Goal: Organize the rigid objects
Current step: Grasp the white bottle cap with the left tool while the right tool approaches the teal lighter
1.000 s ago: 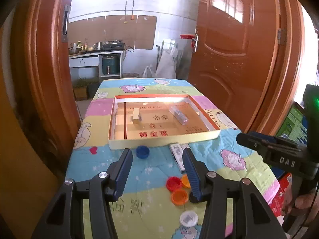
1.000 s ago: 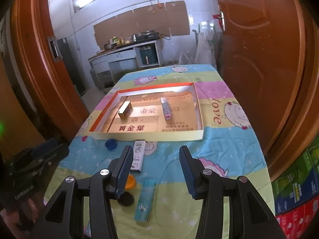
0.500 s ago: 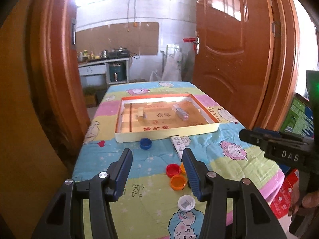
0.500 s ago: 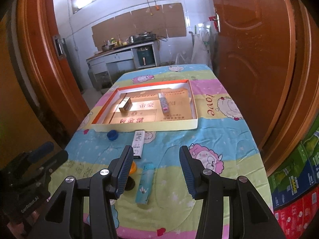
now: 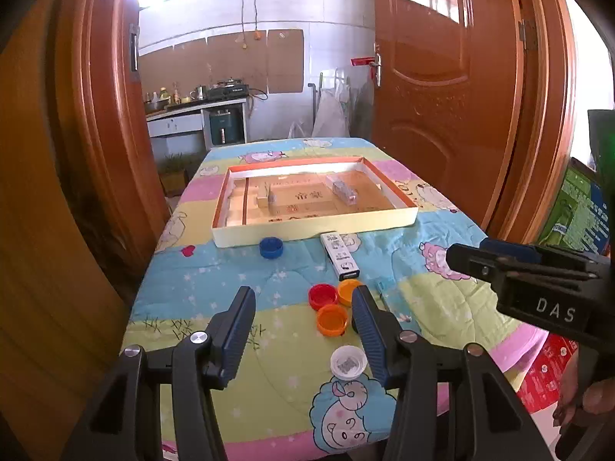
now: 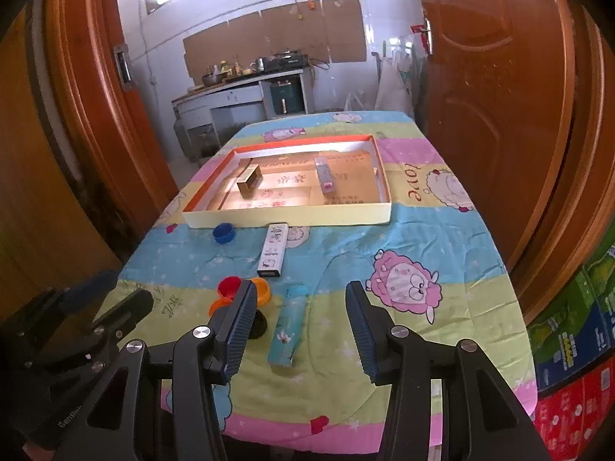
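A shallow cardboard tray (image 5: 313, 226) (image 6: 288, 219) with an orange rim lies mid-table. A small gold box (image 6: 249, 180) and a clear pink-ended box (image 6: 324, 173) lie in it. In front of the tray lie a blue cap (image 5: 271, 247), a white printed box (image 5: 340, 255) (image 6: 273, 249), a red cap (image 5: 322, 296), two orange caps (image 5: 332, 319), a white cap (image 5: 348, 362), a teal box (image 6: 288, 326) and a black cap (image 6: 259, 322). My left gripper (image 5: 303, 292) hangs open and empty above the caps. My right gripper (image 6: 300, 288) is open and empty above the teal box.
The table wears a pastel cartoon cloth (image 6: 403, 230), its near edge just below both grippers. Brown wooden doors (image 5: 442, 115) flank the table on both sides. Stacked cartons (image 6: 569, 345) stand on the floor at right. A kitchen counter (image 5: 200, 115) lies beyond.
Both grippers have drawn back from the tray and sunk a little, so the near part of the table, the white cap and the whole teal box now show. Jaws unchanged.
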